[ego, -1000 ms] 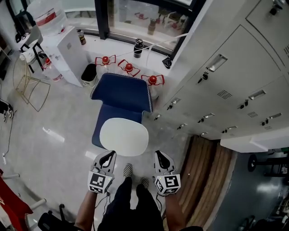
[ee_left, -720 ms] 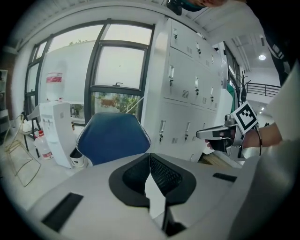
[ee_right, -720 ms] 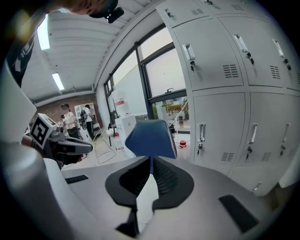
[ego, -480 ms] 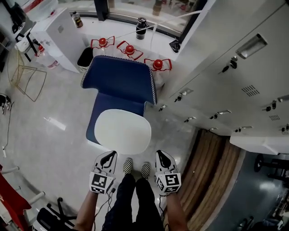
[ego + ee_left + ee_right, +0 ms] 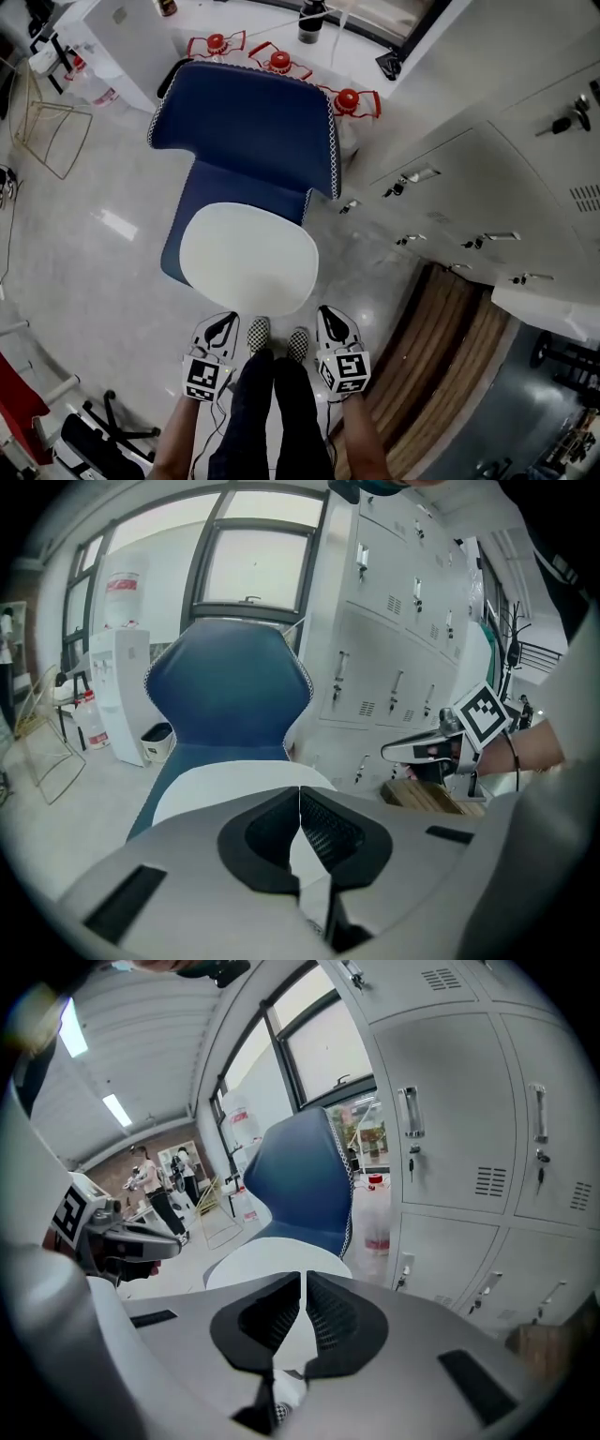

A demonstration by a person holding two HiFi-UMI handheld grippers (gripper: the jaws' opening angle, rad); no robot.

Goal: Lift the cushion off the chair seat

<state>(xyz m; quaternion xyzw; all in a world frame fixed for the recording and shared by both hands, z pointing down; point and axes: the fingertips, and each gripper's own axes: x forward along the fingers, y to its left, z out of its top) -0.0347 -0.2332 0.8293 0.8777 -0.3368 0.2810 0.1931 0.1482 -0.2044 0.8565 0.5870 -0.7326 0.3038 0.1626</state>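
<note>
A white rounded cushion [image 5: 248, 257] lies flat on the seat of a blue chair [image 5: 246, 131] with a checkered trim. It also shows in the left gripper view as the cushion [image 5: 220, 782] and in the right gripper view as the cushion [image 5: 272, 1263]. My left gripper [image 5: 221, 323] hangs just short of the cushion's near edge, left of my shoes, jaws shut and empty. My right gripper [image 5: 330, 319] hangs at the cushion's near right, also shut with nothing in it. Neither touches the cushion.
Grey lockers [image 5: 487, 169] line the right side, close to the chair. Red-capped water bottles [image 5: 279, 62] and a white dispenser [image 5: 112, 37] stand behind the chair. A wire stand [image 5: 47, 131] is at the left, a wooden step [image 5: 441, 366] at the right. My checkered shoes [image 5: 277, 339] stand between the grippers.
Both grippers and the head have sunk toward the chair; chair and cushion now fill more of the view. The jaws stayed shut.
</note>
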